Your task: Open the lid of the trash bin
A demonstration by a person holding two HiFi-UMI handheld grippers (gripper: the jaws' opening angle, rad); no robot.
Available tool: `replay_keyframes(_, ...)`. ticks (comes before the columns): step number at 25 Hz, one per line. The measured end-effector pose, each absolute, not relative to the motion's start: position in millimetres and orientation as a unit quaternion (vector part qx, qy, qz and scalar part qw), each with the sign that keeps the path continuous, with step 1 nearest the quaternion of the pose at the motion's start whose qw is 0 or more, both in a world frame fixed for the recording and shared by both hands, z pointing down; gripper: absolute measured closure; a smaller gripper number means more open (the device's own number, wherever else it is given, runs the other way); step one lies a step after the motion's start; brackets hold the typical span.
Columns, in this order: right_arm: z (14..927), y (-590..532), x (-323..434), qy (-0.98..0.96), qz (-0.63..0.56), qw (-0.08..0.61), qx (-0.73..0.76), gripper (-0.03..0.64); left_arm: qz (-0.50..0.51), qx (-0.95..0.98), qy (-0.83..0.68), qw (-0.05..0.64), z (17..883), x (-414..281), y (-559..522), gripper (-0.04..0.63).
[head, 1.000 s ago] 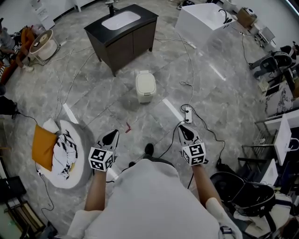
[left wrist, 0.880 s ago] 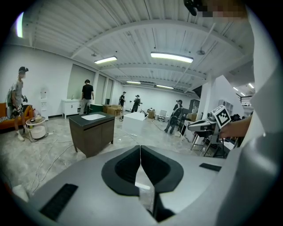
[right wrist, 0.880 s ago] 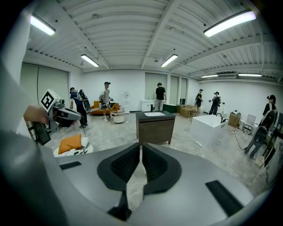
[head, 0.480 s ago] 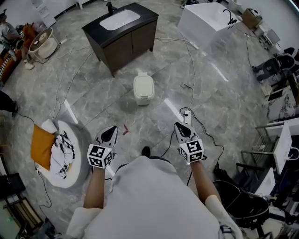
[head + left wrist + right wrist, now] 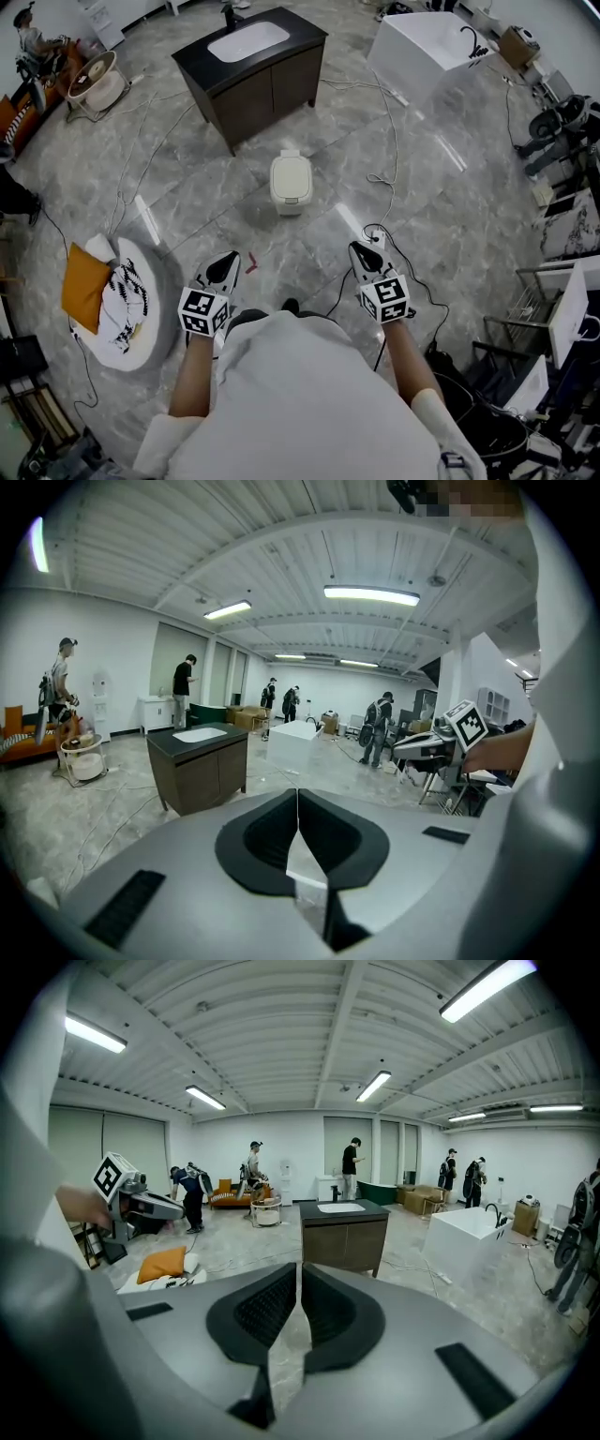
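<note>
Both left hand-held gripper (image 5: 229, 257) and right hand-held gripper (image 5: 357, 248) are closed, empty; trash bin (image 5: 292, 180) lid down.

The floor (image 5: 450, 206) is glossy grey marble tile with pale streaks of reflected light. A small cream trash bin (image 5: 292, 180) stands on it near the middle of the head view, lid down. Taking the trash bin as the centre of the dial:

- At 11 o'clock stands a dark cabinet (image 5: 272, 84) with a white basin in its top.
- At 1 o'clock is a white tub (image 5: 422, 56).
- At 8 o'clock, well apart, lies a round white cushion (image 5: 141, 328).
- At 4 o'clock a white power strip (image 5: 376, 236) lies flat.
- At 7 o'clock there is a small red mark (image 5: 252, 265).

A thin white cable (image 5: 392, 141) snakes across the tiles from the tub towards the power strip.
</note>
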State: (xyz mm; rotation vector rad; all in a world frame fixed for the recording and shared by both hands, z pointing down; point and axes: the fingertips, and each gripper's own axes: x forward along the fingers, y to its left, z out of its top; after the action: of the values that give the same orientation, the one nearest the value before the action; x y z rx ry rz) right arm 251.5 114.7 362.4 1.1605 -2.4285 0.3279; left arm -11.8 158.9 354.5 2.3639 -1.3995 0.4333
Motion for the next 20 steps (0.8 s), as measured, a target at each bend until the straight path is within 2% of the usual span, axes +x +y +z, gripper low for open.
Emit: replay_keyframes(20,366,90,239,-0.875,0.128,0.213,0.416,0.578,0.143,0.825,-0.516,0.182,351,-27,135,0.577)
